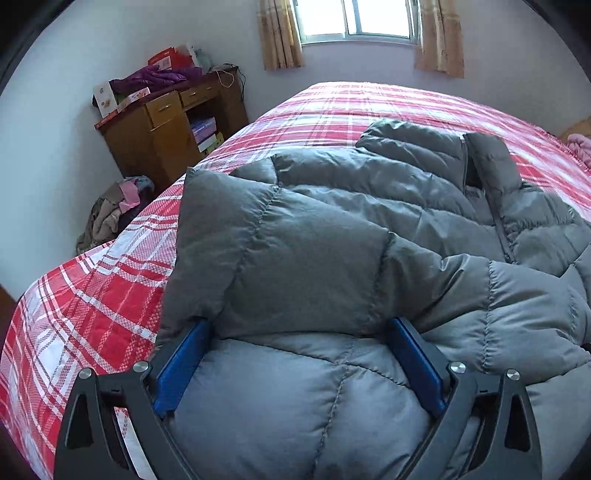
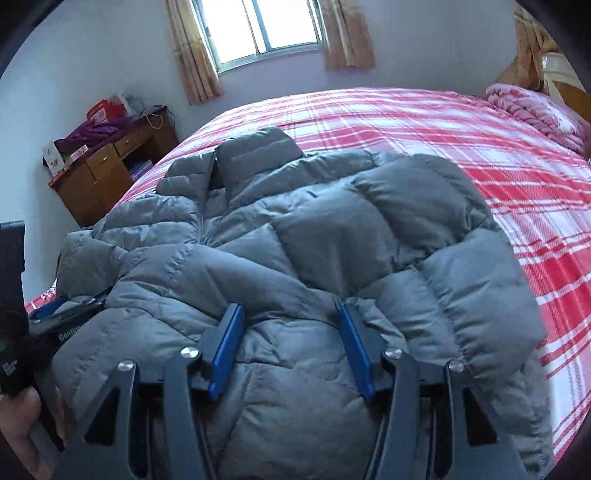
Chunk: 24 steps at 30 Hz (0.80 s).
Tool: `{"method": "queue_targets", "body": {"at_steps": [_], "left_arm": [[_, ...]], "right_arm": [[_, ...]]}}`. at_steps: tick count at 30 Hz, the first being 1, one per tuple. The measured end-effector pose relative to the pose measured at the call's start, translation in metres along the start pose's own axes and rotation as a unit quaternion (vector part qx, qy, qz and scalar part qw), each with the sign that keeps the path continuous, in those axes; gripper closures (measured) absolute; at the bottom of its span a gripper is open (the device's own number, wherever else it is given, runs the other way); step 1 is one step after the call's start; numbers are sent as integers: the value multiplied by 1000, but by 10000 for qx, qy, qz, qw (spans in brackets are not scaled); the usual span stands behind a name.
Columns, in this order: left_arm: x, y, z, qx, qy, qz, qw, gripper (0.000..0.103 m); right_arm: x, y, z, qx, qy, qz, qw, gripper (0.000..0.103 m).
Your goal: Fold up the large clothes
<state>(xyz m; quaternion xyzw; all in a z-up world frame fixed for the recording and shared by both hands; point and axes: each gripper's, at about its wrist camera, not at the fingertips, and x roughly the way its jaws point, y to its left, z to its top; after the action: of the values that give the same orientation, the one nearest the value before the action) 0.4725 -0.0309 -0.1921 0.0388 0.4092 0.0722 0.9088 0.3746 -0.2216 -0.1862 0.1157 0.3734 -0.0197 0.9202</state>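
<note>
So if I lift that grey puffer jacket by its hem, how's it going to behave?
The grey puffer jacket will probably flop and sag, since its quilted panels already crease on the plaid bedspread. It looks puffy, so likely light for its bulk. The smooth shell may slip between the left hand-held gripper pads.

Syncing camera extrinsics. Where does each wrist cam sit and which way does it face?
Left wrist: on the left tool, low over the near part of the grey puffer jacket, facing across the plaid bed to the window; both blue fingers show.
Right wrist: on the right tool, same heading, further right; own fingers, the left tool and a hand show.
Shared: jacket, bed, window, wooden desk.
</note>
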Motion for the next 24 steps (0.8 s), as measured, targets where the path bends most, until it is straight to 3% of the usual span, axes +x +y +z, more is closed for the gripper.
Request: {"method": "queue_targets", "body": {"at_steps": [14, 24], "left_arm": [[7, -9, -1, 258, 20, 411, 9988, 1], [7, -7, -2, 238, 23, 381, 9990, 1]], "right_arm": [[17, 22, -4, -537, 244, -638, 9962, 44], [21, 29, -6, -766, 258, -950, 9922, 44]]}}
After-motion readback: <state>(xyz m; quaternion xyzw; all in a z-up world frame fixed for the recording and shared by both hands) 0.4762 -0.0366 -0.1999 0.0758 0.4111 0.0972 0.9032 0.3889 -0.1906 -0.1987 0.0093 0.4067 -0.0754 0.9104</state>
